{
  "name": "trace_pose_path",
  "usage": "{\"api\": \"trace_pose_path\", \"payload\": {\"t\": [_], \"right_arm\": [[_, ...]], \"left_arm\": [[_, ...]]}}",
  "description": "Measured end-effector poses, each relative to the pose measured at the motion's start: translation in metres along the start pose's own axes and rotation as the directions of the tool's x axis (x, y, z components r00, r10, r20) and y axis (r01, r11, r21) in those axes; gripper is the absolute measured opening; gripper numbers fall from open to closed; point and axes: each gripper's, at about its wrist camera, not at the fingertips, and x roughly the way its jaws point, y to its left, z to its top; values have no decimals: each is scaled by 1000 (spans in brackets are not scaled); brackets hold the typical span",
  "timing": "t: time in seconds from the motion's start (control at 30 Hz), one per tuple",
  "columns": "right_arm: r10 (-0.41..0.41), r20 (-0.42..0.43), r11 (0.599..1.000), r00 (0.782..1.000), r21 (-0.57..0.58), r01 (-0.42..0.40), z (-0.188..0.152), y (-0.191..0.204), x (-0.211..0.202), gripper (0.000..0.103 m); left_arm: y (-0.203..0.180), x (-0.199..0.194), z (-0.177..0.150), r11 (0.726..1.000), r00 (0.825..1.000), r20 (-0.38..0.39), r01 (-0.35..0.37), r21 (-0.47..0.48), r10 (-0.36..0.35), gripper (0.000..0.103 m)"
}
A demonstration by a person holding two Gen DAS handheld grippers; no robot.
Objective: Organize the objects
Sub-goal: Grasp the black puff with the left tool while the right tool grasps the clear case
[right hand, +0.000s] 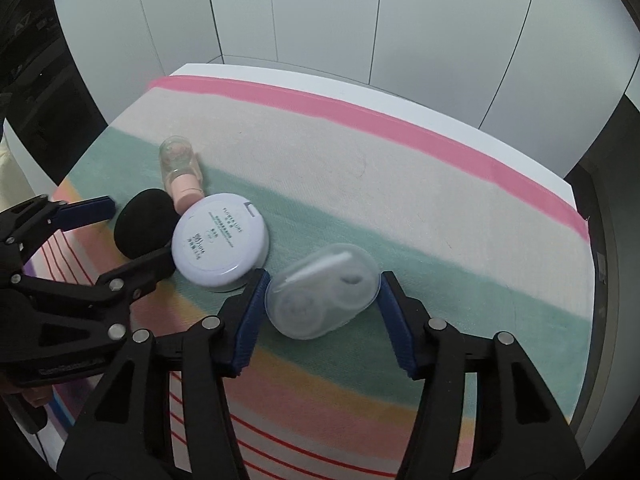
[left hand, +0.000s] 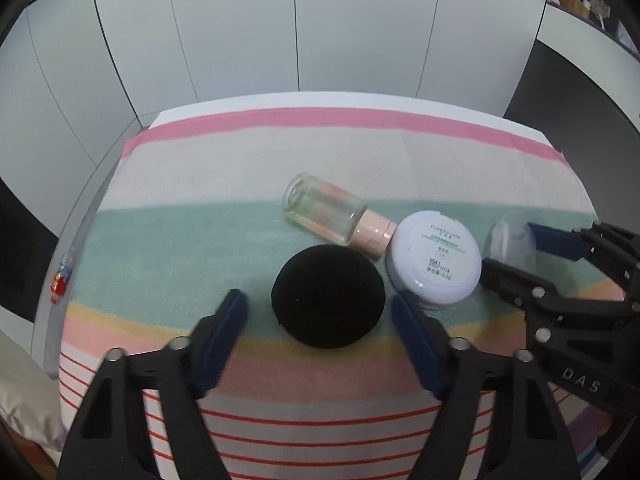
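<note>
Left hand-held gripper [left hand: 320, 320] straddles the black puff [left hand: 328, 296], pads apart from it; right hand-held gripper [right hand: 322, 304] clamps the clear plastic case [right hand: 322, 292] on the striped surface [right hand: 400, 168].

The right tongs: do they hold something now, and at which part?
Yes: the right tongs hold the clear plastic case, with one pad on each of its two opposite ends.

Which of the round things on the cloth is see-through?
The clear plastic case between the right gripper's pads; the black puff and white compact are opaque.
</note>
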Motion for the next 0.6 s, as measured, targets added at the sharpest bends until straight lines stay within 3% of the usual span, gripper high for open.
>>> {"api": "trace_pose_path", "payload": {"t": [0.03, 0.13, 0.6], "right_arm": [[4, 0, 1000, 1000, 3, -4, 0, 0, -1, 58], [4, 1, 1000, 1000, 18, -4, -2, 0, -5, 58], [0, 9, 998, 1000, 64, -1, -3, -6, -64, 58]], "left_arm": [[-1, -1, 1, 1000, 1000, 1, 1, 0, -1, 56], [-2, -2, 6, 1000, 1000, -10, 24, -13, -24, 52], [-10, -74, 12, 998, 999, 29, 16, -56, -14, 52]]}}
